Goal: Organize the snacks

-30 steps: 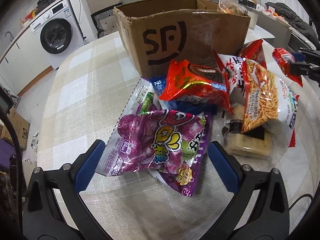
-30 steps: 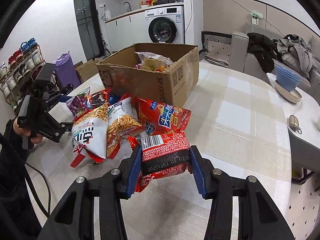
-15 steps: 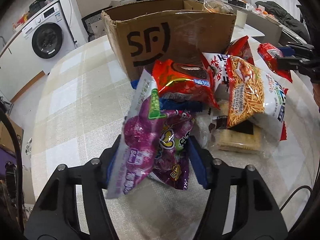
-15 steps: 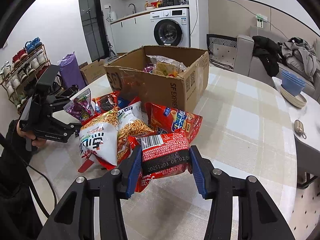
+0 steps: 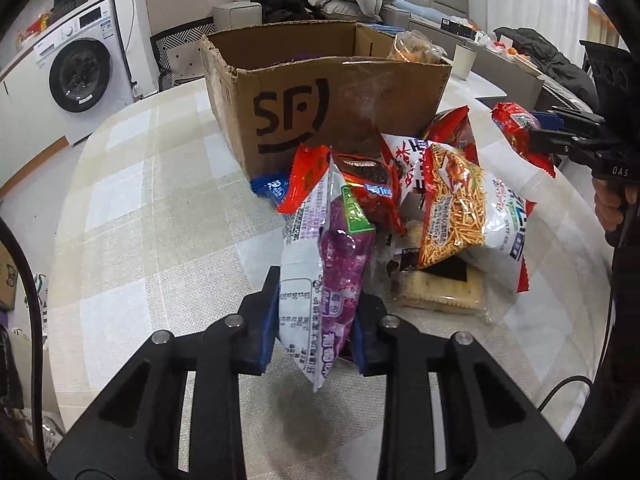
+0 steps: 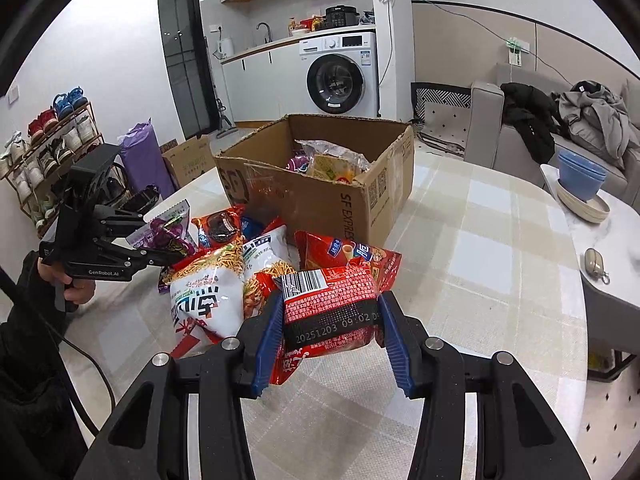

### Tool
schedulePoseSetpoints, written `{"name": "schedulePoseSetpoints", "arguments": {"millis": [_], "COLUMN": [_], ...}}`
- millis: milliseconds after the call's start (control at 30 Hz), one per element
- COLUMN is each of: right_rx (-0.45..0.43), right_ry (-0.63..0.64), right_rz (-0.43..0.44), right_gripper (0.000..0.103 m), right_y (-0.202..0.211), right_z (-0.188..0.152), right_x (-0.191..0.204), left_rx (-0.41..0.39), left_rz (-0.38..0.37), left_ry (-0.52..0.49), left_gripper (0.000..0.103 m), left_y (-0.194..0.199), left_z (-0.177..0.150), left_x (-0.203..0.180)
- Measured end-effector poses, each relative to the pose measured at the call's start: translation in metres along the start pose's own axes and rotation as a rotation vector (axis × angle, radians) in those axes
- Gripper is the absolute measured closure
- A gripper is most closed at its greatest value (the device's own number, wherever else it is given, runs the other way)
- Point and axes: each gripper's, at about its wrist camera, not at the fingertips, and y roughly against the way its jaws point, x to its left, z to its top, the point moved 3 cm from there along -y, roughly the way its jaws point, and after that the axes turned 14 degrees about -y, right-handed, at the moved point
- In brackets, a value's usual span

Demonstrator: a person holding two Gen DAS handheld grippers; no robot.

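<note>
Left wrist view: left gripper [image 5: 314, 322] is clamped tight on the purple candy bag [image 5: 328, 280], blue pads pinching it on edge, so the bag stands near vertical with its lower corner hanging just over the checked tablecloth [image 5: 160, 220]. Right wrist view: right gripper [image 6: 330, 334] is closed on a red snack packet [image 6: 330, 304], barcode side up, packet bulging between the pads and clear of the table. So both claws are loaded; I'd call this the end of the pick step, with transfer to the box not yet begun. Just past both grippers sits the loose pile: two noodle-stick bags [image 6: 208, 284], a red biscuit-roll bag [image 6: 352, 258], an orange-red packet [image 5: 352, 184], a blue packet [image 5: 272, 190] and a clear cracker pack [image 5: 436, 294] lying flat under the noodle bags. Behind the pile, touching it, is the open cardboard box [image 6: 320, 200], already holding a few bags. Next move, as I read it: lift each bag over the near wall, carry it above the opening, then release. The purple bag is floppy and held near one end, so it may swing and clip the rim or snag the pile. Both hands heading for one opening also risks a clash, so go one at a time. Washing machine [image 6: 340, 76] and sofa [image 6: 560, 136] at the back are irrelevant.
</note>
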Motion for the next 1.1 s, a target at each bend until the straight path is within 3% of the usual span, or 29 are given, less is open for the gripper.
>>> {"name": "schedulePoseSetpoints", "arguments": {"millis": [500,1100], "right_rx": [-0.076,-0.246], "right_ry": [-0.022,-0.122], "right_rz": [0.038,0.039], "right_gripper": [0.055,0.055], "right_y": [0.015,0.025], "right_z": [0.008,0.029], "right_x": [0.002,0.009], "left_rx": [-0.134,-0.321], "left_rz": [-0.041,0.055], "left_ry": [0.077,0.214], "left_gripper": [0.078,0.078], "left_y": [0.054,0.128], "left_z": [0.004,0.013], "left_x": [0.016,0.039]}}
